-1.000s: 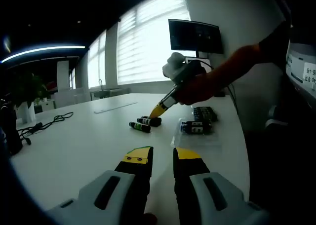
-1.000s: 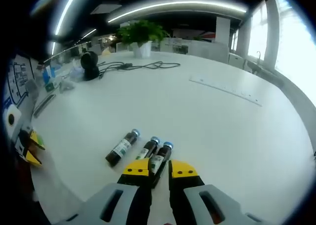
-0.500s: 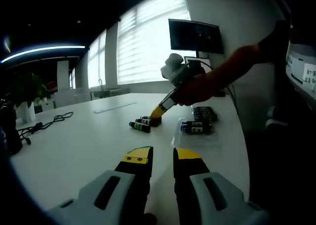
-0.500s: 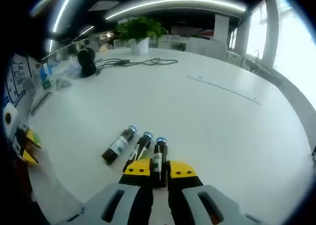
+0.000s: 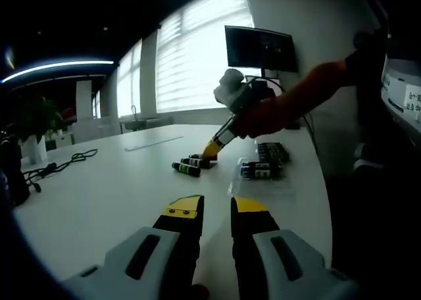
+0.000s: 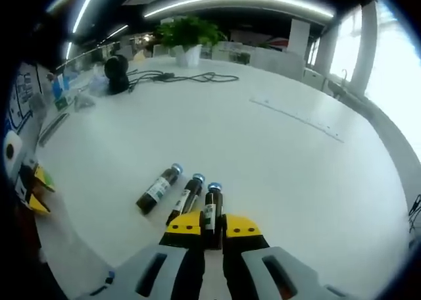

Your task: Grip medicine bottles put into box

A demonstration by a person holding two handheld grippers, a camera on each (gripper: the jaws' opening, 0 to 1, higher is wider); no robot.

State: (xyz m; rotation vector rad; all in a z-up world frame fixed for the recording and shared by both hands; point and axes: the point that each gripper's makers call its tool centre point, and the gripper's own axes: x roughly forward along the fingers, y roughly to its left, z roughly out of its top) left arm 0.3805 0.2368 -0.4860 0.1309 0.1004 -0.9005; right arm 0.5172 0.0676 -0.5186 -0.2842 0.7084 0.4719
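1. Bright office, white table (image 6: 276, 155), plant (image 6: 186, 33) and cables (image 6: 184, 79) at the far end.
2. Three bottles (image 6: 191, 198) lying side by side mid-table; box (image 5: 263, 170), already holding some bottles, near the table edge.
3. Right gripper (image 6: 212, 224) closed around the rightmost bottle (image 6: 213, 204), body pinched between yellow tips.
4. Left gripper (image 5: 216, 208) hovering narrowly open, holding nothing, well apart from the row.
5. Best lifted straight up with a firm squeeze, clear of the neighbour (image 6: 184, 199) lying just beside, then carried level toward the box.
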